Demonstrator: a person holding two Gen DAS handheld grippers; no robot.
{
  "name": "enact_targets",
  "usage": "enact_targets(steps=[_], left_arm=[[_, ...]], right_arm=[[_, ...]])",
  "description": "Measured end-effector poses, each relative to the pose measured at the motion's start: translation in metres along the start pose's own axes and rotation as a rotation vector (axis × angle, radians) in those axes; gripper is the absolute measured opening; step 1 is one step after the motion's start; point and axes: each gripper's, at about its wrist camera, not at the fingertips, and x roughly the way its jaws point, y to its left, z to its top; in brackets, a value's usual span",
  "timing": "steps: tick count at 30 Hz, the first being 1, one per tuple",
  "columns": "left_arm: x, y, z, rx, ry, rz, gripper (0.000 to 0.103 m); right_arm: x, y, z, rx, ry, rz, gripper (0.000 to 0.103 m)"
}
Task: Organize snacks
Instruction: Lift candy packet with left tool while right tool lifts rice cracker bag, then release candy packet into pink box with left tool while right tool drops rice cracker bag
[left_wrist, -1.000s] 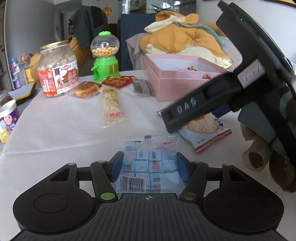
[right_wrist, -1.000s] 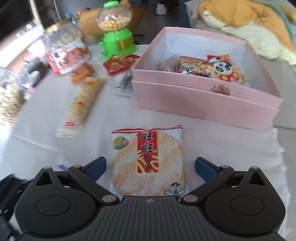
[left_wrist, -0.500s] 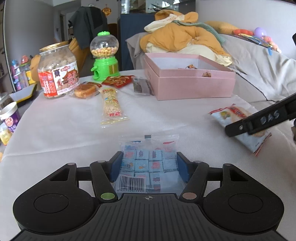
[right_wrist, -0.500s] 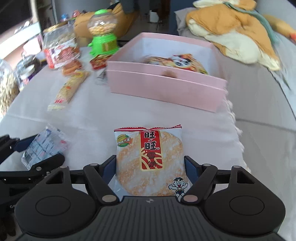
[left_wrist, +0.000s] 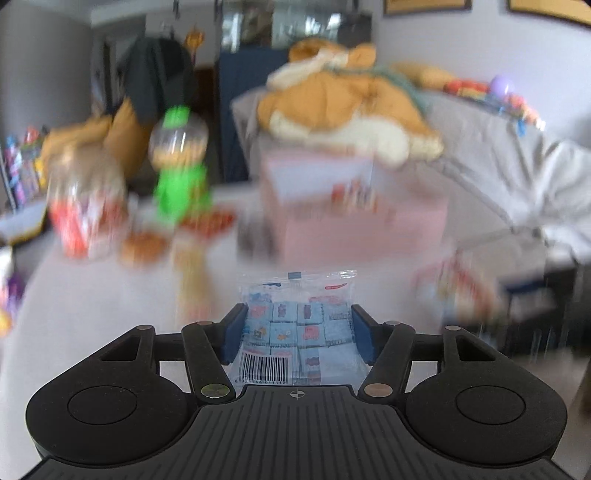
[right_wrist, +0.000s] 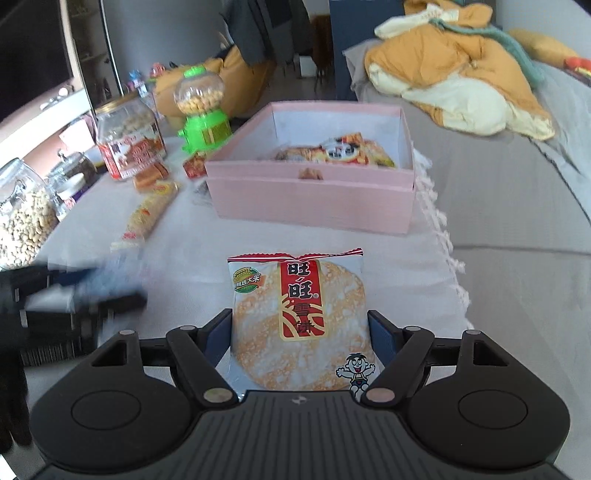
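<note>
Right gripper (right_wrist: 299, 332) first: its blue fingers (right_wrist: 216, 334) have just been closing and now press both sides of the rice cracker packet (right_wrist: 297, 321), which is gripped between them above the white-clothed worktop (right_wrist: 388, 251). Over to the left gripper (left_wrist: 298, 332): its fingers (left_wrist: 233, 332) clamp a clear bag of small blue candy cubes (left_wrist: 295, 325), barcode end nearest the camera, and the whole background smears with motion. From the right wrist view that left gripper shows as a dark blur at the left edge, bag in its grip. Further out on the cloth lies a long peanut bar wrapper (right_wrist: 147, 218), angled toward the jars. Beyond it stands the pink box (right_wrist: 314, 199), open, with snack packets (right_wrist: 340, 151) already inside. To its left stand a green gumball dispenser (right_wrist: 201, 110) and a red-labelled jar of nuts (right_wrist: 129, 140). At the far left sits a glass jar of peanuts (right_wrist: 22, 221). Behind everything, an orange jacket (right_wrist: 454, 70) lies heaped on a grey sofa (right_wrist: 517, 184).
</note>
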Motion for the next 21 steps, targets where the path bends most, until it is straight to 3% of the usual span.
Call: enact_targets(steps=[7,10,12,14,21], left_arm=[[0.037,-0.014,0.102,-0.032,-0.178,-0.039,0.066],[0.071,-0.008,0.125,-0.144,-0.205,-0.087,0.067],[0.104,-0.003,0.13,-0.21,-0.129,-0.129,0.067],[0.128,0.0,0.126,-0.221,-0.056,-0.116,0.065],[0.099,0.034,0.113,-0.242,-0.122,-0.122,0.064]], right_arm=[[-0.007,0.003,0.002,-0.017,-0.045,0.02,0.076],[-0.004,0.006,0.004,-0.037,-0.046,0.014,0.076],[0.0,0.007,0.005,-0.044,-0.039,0.011,0.076],[0.006,0.008,0.007,-0.045,-0.023,0.008,0.076],[0.023,0.009,0.008,-0.07,0.051,0.027,0.076]])
